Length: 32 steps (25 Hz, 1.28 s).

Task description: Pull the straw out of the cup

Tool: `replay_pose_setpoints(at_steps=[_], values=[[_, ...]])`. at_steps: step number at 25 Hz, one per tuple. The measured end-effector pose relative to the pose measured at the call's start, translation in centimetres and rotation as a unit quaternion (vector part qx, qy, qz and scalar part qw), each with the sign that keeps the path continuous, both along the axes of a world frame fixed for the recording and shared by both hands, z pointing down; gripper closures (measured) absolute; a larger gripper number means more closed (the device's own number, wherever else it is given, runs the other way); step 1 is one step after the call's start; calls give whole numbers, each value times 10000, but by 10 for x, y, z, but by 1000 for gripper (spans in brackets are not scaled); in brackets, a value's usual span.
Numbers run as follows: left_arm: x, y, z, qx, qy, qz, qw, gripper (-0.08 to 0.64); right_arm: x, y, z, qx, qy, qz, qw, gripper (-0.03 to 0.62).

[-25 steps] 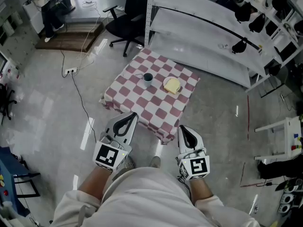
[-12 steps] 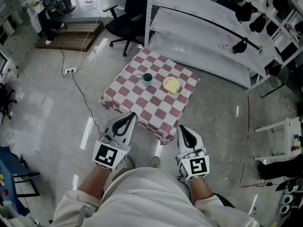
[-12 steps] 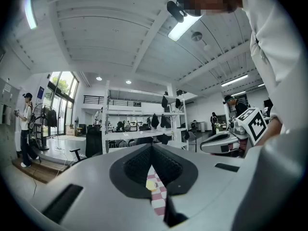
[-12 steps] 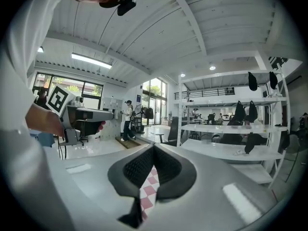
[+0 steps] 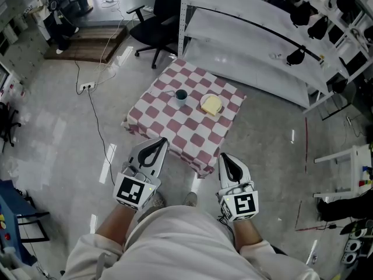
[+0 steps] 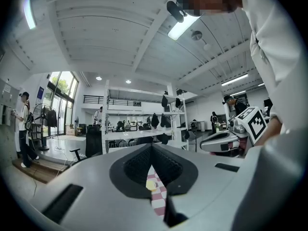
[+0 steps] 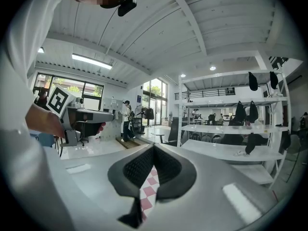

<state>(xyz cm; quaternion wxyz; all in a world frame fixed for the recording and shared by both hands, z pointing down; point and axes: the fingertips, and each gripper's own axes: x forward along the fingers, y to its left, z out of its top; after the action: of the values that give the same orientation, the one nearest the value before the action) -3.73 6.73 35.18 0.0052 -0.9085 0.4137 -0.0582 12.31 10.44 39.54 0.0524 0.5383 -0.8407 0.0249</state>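
Note:
A dark cup [image 5: 182,96] stands on a small table with a red-and-white checked cloth [image 5: 175,134]; a thin straw leans out of it to the left. Beside the cup lies a yellow thing on a pale plate [image 5: 211,104]. My left gripper [image 5: 161,140] and right gripper [image 5: 223,157] are held level near the table's front edge, well short of the cup. Both are shut with nothing between the jaws. In the left gripper view only a strip of checked cloth [image 6: 159,196] shows past the closed jaws; the right gripper view shows the same [image 7: 148,189].
Long white shelving [image 5: 256,45] runs behind the table. A black office chair [image 5: 152,31] stands at the back left. A cable and power strip [image 5: 87,87] lie on the grey floor to the left. A person [image 5: 46,10] stands far back left.

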Motion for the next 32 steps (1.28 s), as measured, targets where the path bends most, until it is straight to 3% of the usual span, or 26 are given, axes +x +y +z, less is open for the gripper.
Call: replay_pose_setpoints(at_steps=[21, 32], values=[[11, -9, -3, -30, -198, -84, 9998, 554, 3, -4, 6, -25, -143, -258, 9996, 581], [19, -13, 8, -74, -202, -247, 9995, 554, 23, -11, 11, -33, -161, -372, 9992, 581]])
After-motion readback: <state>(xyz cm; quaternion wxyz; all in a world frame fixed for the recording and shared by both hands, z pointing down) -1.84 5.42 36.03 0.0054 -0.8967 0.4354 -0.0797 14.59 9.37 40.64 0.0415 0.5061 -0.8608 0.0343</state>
